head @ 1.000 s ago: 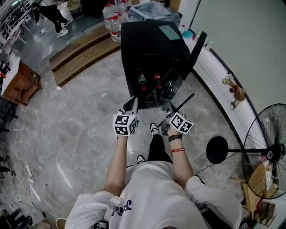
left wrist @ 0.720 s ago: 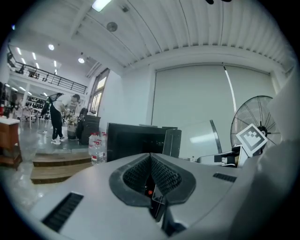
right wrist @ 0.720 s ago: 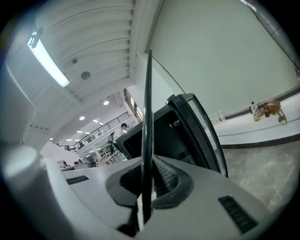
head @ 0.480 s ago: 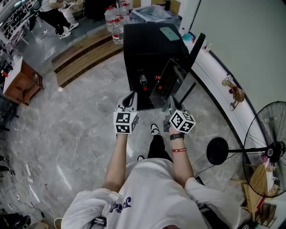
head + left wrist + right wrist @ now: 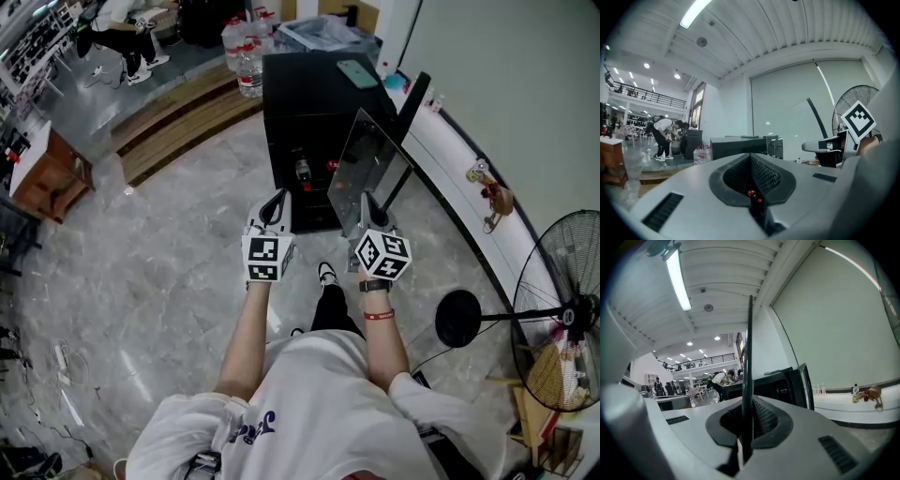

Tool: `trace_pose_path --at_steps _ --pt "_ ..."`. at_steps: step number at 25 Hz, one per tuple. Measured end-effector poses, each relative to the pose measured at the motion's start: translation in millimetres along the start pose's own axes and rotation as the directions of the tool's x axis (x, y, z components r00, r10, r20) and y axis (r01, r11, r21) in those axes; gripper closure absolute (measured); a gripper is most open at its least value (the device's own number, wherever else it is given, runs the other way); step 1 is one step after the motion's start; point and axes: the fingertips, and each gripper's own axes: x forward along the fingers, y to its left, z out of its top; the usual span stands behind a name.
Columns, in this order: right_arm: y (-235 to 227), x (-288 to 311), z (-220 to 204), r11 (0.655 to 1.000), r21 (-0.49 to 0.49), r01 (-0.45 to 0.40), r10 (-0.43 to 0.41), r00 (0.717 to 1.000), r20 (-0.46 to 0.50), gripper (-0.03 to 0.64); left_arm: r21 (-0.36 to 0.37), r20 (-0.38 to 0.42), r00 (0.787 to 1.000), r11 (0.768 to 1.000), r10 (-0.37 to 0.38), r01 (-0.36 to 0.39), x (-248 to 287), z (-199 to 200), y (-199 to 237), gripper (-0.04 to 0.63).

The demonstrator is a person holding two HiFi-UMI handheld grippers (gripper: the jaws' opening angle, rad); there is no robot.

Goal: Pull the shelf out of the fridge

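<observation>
The fridge [image 5: 319, 103], upper centre of the head view, is black all over, with a teal phone [image 5: 356, 70] on its top. The shelf [image 5: 371, 173] is a clear pane, grey with reflections and dark along its edge. The left hand-held gripper [image 5: 277, 201] and right hand-held gripper [image 5: 367, 201] are pale grey with black ribbed pads, and each bears a cube of black-and-white square markers. The floor [image 5: 169, 262] is grey marble veined white. Small red spots [image 5: 330, 165] inside the fridge are perhaps bottle caps.
</observation>
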Motion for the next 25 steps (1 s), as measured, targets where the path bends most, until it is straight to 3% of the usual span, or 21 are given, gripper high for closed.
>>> trace_pose_path --at_steps 10,25 --pt "4 -11 14 0.993 -0.111 0.034 -0.032 0.999 0.014 0.592 -0.023 -0.004 0.999 0.999 0.035 -0.035 -11 -6 1 0.577" --pt "10 -23 15 0.988 -0.153 0.034 -0.033 0.999 0.009 0.592 -0.045 -0.010 0.998 0.997 0.055 -0.056 -23 -6 0 0.577"
